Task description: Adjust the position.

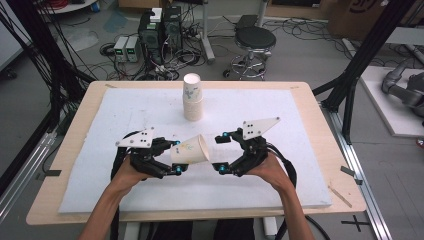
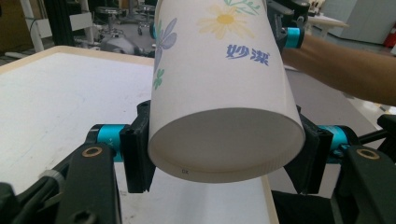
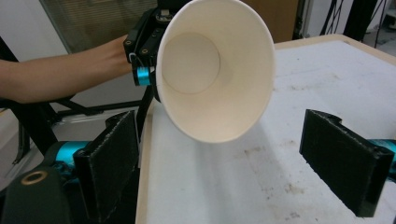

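Paper cup (image 1: pixel 191 149) sideways in the left gripper (image 1: pixel 176 156) — right gripper (image 1: pixel 218 153) agape just beside its mouth.

Lab: floor cables (image 1: pixel 165 67), computer towers (image 1: pixel 160 30)

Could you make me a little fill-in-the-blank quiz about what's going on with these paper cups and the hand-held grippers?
1. The flower-printed white paper cup is clamped near its base by the ____ gripper.
2. The right gripper has its jaws ____.
3. The held cup lies tilted on its side, its open mouth facing the ____ gripper.
4. Behind them, the stack of white paper cups stands ____ on the white foam mat.

Missing words: left; open; right; upright
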A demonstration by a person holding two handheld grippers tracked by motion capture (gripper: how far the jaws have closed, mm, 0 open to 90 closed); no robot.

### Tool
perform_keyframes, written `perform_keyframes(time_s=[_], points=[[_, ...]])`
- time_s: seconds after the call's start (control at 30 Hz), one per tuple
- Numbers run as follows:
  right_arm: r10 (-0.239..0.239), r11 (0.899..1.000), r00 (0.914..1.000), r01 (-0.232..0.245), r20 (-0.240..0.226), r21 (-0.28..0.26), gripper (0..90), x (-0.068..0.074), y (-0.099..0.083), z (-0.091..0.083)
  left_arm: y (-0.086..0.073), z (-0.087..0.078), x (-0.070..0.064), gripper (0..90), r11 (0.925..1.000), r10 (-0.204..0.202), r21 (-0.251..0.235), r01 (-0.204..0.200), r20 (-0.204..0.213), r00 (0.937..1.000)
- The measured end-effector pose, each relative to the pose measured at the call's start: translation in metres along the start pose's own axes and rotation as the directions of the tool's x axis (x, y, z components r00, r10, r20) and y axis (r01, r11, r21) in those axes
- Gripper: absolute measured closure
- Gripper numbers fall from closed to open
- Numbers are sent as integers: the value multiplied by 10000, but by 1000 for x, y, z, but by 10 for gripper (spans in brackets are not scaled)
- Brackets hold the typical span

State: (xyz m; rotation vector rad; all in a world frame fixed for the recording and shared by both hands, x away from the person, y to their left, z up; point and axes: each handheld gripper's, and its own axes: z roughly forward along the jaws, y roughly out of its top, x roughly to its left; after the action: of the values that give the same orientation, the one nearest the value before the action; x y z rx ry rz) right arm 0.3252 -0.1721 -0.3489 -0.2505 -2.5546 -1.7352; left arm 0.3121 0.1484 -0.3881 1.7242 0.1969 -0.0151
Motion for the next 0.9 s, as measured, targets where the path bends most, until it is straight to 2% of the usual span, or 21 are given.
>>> perform_keyframes(time_s=[0.13, 0.43, 0.57, 0.6, 0.9], points=[[-47, 9997, 9998, 42, -210, -228, 120, -1, 0, 7, 1, 6, -2, 366, 10000, 54, -8, -54, 103, 9999], [-58, 9994, 9982, 36, -604, -350, 122, -1, 2, 19, 5, 16, -3, 365, 9998, 141, 103, -143, 259, 9996], [-162, 9992, 9971, 135, -738, -372, 149, -1, 4, 25, 7, 20, -4, 366, 9997, 180, 155, -185, 337, 9993], [-55, 9995, 9969, 31, -783, -307, 150, -1, 4, 26, 7, 20, -4, 365, 9995, 220, 199, -227, 358, 9991], [-97, 9994, 9948, 64, -1015, -335, 160, -2, 5, 32, 7, 22, -4, 365, 9993, 253, 262, -266, 463, 9986]])
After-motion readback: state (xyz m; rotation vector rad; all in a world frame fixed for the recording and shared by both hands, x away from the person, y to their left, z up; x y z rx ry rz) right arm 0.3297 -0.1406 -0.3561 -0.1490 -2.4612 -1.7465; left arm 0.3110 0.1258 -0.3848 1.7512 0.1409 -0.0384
